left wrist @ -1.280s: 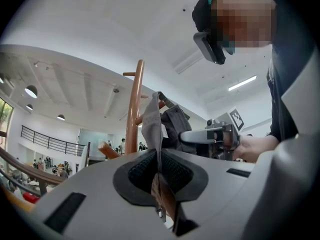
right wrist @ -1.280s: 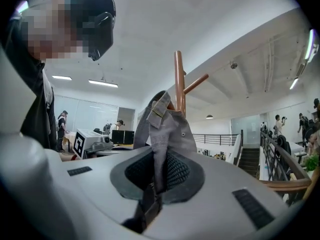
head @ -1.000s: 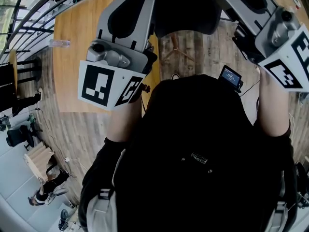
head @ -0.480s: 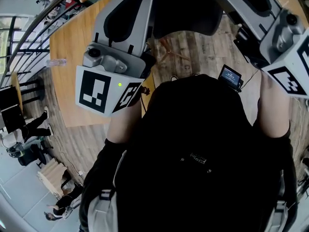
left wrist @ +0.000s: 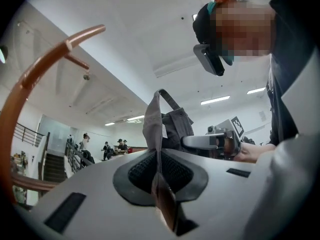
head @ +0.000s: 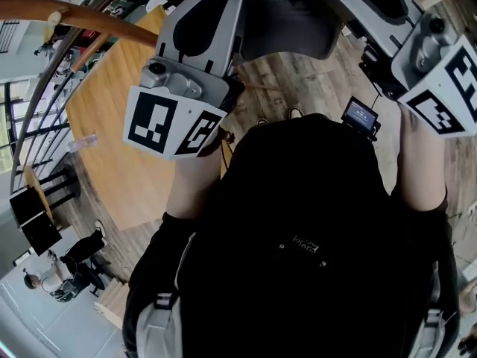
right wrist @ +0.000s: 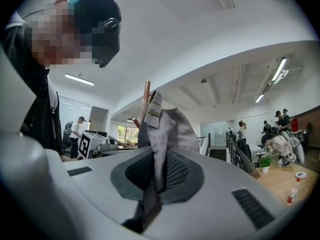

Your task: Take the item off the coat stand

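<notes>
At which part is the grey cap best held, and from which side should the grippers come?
I would pinch its thin edge, one gripper from each side. The grey cap is soft and rounded, so only the flat edge fits shut jaws; the left gripper and right gripper hold it so.

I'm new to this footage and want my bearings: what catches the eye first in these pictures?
The grey cap stands out first, held up at the top centre of the head view. The left gripper and the right gripper are each shut on its fabric from either side. Next comes the coat stand's curved brown arm, sweeping across the upper left, to the left of the cap.
</notes>
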Available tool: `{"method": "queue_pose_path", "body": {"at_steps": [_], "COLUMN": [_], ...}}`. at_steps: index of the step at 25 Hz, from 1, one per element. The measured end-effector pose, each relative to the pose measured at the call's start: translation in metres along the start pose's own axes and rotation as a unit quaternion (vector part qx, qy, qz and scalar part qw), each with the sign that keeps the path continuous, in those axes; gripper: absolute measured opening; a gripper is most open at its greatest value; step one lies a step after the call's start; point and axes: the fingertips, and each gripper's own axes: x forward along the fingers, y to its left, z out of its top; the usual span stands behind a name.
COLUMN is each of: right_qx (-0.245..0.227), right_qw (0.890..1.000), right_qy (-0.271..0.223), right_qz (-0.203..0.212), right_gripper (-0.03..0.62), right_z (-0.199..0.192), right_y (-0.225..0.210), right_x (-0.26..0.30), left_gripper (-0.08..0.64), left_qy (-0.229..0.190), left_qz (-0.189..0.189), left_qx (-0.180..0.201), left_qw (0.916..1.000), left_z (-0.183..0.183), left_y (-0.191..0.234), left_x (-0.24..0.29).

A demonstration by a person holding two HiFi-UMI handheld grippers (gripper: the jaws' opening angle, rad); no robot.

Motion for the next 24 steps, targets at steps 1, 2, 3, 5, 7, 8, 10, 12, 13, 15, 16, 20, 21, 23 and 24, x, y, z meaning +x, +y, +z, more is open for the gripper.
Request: {"method": "queue_pose_path", "body": {"at_steps": [1,2,3,5,7,8,10,12,13,15,16,20,21,23,24], "right_qx": [0.004,0.007,0.009,0.006,0.004,0.004,0.002,0.001,0.001,0.003,0.004,0.002,-0.001,-0.005,-0.007], "right_qw": [1.0,1.0,1.0,0.999,0.998,0.998,0.998,0.997,0.997,0.997,0.997,0.998,0.998,0.998,0.998], "right_qy": [0.004,0.009,0.014,0.023,0.028,0.03,0.033,0.034,0.034,0.035,0.035,0.027,0.027,0.031,0.033], "right_qz": [-0.008,-0.016,-0.025,-0.043,-0.054,-0.057,-0.061,-0.063,-0.064,-0.064,-0.063,-0.055,-0.055,-0.055,-0.055], "right_gripper": [0.031,0.031,0.031,0.031,0.031,0.031,0.031,0.031,0.031,0.029,0.029,0.029,0.029,0.029,0.029], "right_z": [-0.004,-0.009,-0.015,-0.03,-0.047,-0.054,-0.063,-0.068,-0.069,-0.071,-0.072,-0.068,-0.069,-0.072,-0.074], "right_y": [-0.006,-0.012,-0.017,-0.023,-0.028,-0.03,-0.034,-0.038,-0.039,-0.038,-0.038,-0.039,-0.038,-0.037,-0.037], "right_x": [-0.005,-0.01,-0.014,-0.021,-0.029,-0.031,-0.033,-0.033,-0.033,-0.035,-0.035,-0.033,-0.035,-0.039,-0.041], "left_gripper": [0.026,0.026,0.025,0.025,0.025,0.025,0.025,0.023,0.023,0.023,0.023,0.023,0.023,0.023,0.023], "left_qy": [0.005,0.01,0.015,0.027,0.038,0.043,0.052,0.057,0.058,0.062,0.063,0.063,0.063,0.065,0.066], "left_qz": [-0.007,-0.013,-0.018,-0.029,-0.037,-0.04,-0.043,-0.043,-0.045,-0.047,-0.048,-0.047,-0.048,-0.05,-0.052], "left_qx": [-0.009,-0.017,-0.023,-0.033,-0.044,-0.048,-0.054,-0.057,-0.057,-0.057,-0.056,-0.059,-0.061,-0.068,-0.072], "left_qw": [0.9999,0.9997,0.9994,0.9987,0.9976,0.9971,0.9963,0.9958,0.9957,0.9954,0.9953,0.9952,0.995,0.9943,0.9939], "left_z": [-0.006,-0.013,-0.02,-0.035,-0.049,-0.055,-0.064,-0.068,-0.069,-0.071,-0.071,-0.069,-0.07,-0.074,-0.077], "left_y": [-0.003,-0.005,-0.007,-0.01,-0.012,-0.012,-0.01,-0.008,-0.008,-0.009,-0.009,-0.009,-0.012,-0.017,-0.02], "left_x": [0.008,0.015,0.02,0.028,0.033,0.036,0.042,0.048,0.05,0.05,0.049,0.047,0.046,0.046,0.046]}}
